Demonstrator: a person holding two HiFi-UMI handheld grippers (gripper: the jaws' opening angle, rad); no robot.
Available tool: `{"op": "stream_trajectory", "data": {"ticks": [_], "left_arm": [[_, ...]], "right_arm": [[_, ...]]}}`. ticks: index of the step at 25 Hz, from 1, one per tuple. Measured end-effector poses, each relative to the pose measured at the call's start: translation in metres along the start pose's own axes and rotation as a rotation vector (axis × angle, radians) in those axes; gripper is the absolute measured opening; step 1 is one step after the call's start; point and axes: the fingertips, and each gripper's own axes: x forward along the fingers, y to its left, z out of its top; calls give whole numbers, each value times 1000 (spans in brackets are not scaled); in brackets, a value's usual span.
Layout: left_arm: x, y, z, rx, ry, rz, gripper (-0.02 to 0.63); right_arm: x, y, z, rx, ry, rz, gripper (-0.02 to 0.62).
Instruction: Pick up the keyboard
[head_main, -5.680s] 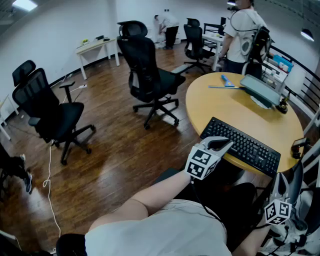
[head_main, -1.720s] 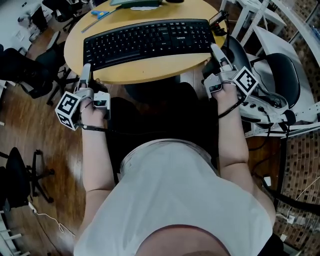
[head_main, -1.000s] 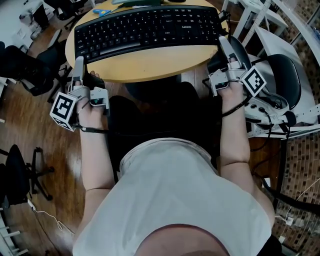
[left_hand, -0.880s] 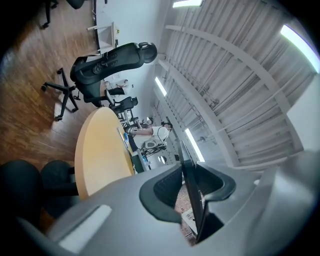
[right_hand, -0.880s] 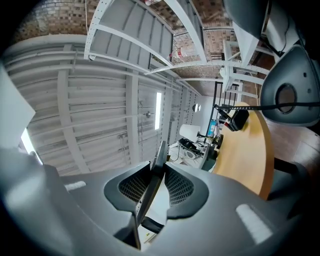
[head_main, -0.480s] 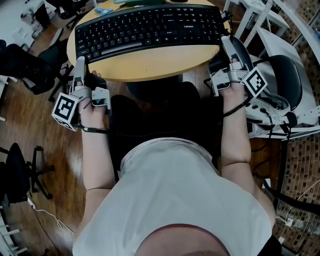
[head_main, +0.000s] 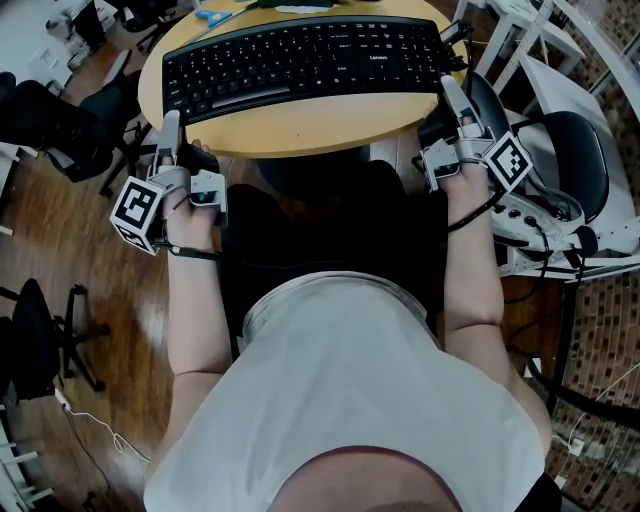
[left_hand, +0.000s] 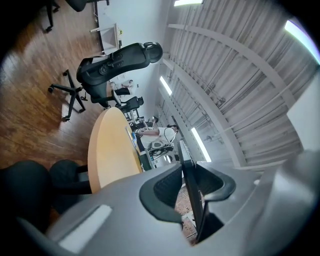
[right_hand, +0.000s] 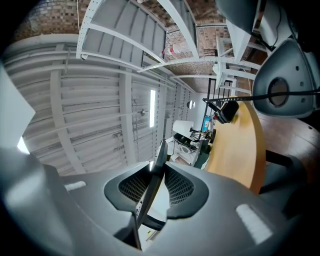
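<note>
A black keyboard (head_main: 300, 58) hangs just above the round yellow table (head_main: 300, 128), its long side across the head view. My left gripper (head_main: 169, 120) is shut on the keyboard's left end, and my right gripper (head_main: 444, 86) is shut on its right end. In the left gripper view the keyboard (left_hand: 192, 175) shows edge-on as a thin dark blade pinched between the ribbed pads (left_hand: 167, 189). In the right gripper view the keyboard (right_hand: 152, 182) is likewise clamped edge-on between the pads (right_hand: 181, 189).
Blue scissors (head_main: 214, 14) lie at the table's far edge. Black office chairs (head_main: 55, 120) stand to the left on the wood floor. A grey-backed chair (head_main: 565, 150), a white frame (head_main: 500, 40) and cables crowd the right. The table's edge is close to my body.
Several seconds ago the keyboard lay on the table with both grippers away from it; now each grips an end. Over the last second it has barely moved.
</note>
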Motion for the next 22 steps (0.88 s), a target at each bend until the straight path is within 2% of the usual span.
{"op": "stream_trajectory", "data": {"ticks": [13,17,22], "left_arm": [[-7,58,-11,-49,44,187,417],[-10,74,-16,-57,54,220,417],[-14,86,-21,-74,68,245,417]], "right_arm": [[-12,-65,-28,101,48,-191,98],[-22,-82,-36,117,57,-239,98],[-26,-89,-38,116,60,-257,100]]}}
